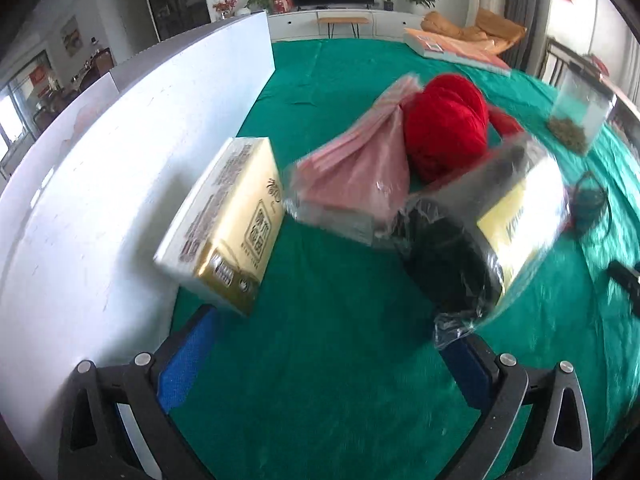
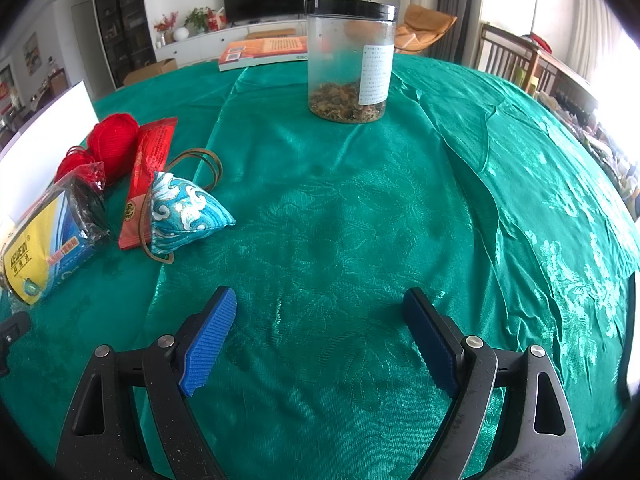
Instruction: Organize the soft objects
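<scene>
In the left wrist view my left gripper (image 1: 328, 348) is open over the green cloth (image 1: 320, 300). Ahead lie a gold tissue pack (image 1: 228, 220) by the white board (image 1: 100, 184), a pink bagged packet (image 1: 352, 184), red yarn (image 1: 444, 132) and a plastic-bagged black item with a yellow card (image 1: 488, 224), whose bag corner touches the right finger (image 1: 472, 372). In the right wrist view my right gripper (image 2: 320, 332) is open and empty. To its left lie a blue patterned pouch (image 2: 180, 212), a red packet (image 2: 146, 180), the yarn (image 2: 114, 146) and the bagged item (image 2: 44, 240).
A clear jar with a black lid (image 2: 350, 60) stands at the back of the table, with dried bits in it. A book (image 2: 264, 52) lies at the far edge. A brown cord (image 2: 204, 164) loops by the pouch. Chairs stand at the right.
</scene>
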`<state>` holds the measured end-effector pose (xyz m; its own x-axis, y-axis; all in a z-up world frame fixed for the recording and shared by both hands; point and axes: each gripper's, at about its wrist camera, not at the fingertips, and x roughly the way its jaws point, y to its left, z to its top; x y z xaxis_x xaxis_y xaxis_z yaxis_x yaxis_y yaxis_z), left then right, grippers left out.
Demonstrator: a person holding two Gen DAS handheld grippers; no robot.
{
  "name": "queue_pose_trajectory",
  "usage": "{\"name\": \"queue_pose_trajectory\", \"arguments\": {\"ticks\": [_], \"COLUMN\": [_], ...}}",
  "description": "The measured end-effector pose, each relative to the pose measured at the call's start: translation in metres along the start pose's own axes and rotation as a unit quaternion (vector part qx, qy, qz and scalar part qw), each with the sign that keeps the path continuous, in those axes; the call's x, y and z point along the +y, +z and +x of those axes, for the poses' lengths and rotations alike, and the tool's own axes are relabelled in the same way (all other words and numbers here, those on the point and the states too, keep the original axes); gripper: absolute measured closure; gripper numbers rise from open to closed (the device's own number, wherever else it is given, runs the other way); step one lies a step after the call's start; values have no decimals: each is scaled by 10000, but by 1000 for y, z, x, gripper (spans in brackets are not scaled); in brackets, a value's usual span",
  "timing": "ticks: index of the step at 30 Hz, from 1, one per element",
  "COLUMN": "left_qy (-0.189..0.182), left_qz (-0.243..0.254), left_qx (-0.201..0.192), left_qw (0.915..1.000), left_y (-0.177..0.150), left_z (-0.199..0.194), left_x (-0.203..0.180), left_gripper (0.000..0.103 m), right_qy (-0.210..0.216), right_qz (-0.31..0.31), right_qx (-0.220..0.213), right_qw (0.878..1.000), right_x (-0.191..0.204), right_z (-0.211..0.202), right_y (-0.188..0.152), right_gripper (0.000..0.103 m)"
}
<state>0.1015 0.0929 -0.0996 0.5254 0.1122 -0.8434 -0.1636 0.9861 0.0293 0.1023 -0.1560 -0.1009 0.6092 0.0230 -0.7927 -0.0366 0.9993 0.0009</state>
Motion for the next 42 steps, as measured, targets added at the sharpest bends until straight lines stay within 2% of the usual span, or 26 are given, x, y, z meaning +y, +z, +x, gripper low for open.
{"name": "queue_pose_trajectory", "arguments": {"ticks": [2, 5, 8, 10, 12, 15, 18, 21, 24, 26, 29, 32, 42], "left_qy": [-235, -569, -1034, -1449, -1847, -2107, -2024, -1773, -1471, -1427, -1424, -1088, -1094], "left_qz": [-74, 476, 1183, 1537, 1589, 1398, 1260, 1208, 1262, 1196, 1047, 1276, 1268], "left_qx": [1, -78, -95, -83, 10, -119, -284, -375, -442, -356, -249, -275, -280], "left_qw": [9997, 9972, 9875, 9774, 9699, 9674, 9707, 9760, 9800, 9819, 9839, 9855, 9855], "left_y": [21, 49, 67, 73, 76, 70, 53, 31, 12, 5, -1, -4, -4], "left_z": [16, 33, 42, 42, 38, 16, -6, -18, -20, -15, -4, -1, 0], "left_x": [-2, -27, -71, -100, -117, -117, -96, -70, -50, -43, -40, -51, -52], "left_gripper": [0, 0, 0, 0, 1, 0, 0, 0, 0, 0, 0, 0, 0], "right_qy": [-2, -1, 1, 5, 6, 7, 5, 4, 5, 6, 8, 5, 4], "right_qz": [-1, 0, -1, 3, 5, 8, 8, 9, 10, 11, 13, 12, 14], "right_qx": [1, 2, 2, 7, 9, 9, 10, 10, 10, 11, 10, 11, 12], "right_qw": [10000, 10000, 10000, 10000, 10000, 10000, 10000, 10000, 10000, 10000, 10000, 10000, 10000], "right_x": [0, 0, 0, 0, 0, 0, 0, 0, 0, 0, 0, 0, 0], "right_z": [0, 0, 0, 0, 0, 0, 0, 1, 0, 0, 0, 0, 0], "right_y": [0, 0, 0, 0, 0, 0, 0, 0, 0, 0, 0, 0, 0], "right_gripper": [16, 16, 15, 15, 15, 14, 14, 14, 14, 14, 14, 14, 14]}}
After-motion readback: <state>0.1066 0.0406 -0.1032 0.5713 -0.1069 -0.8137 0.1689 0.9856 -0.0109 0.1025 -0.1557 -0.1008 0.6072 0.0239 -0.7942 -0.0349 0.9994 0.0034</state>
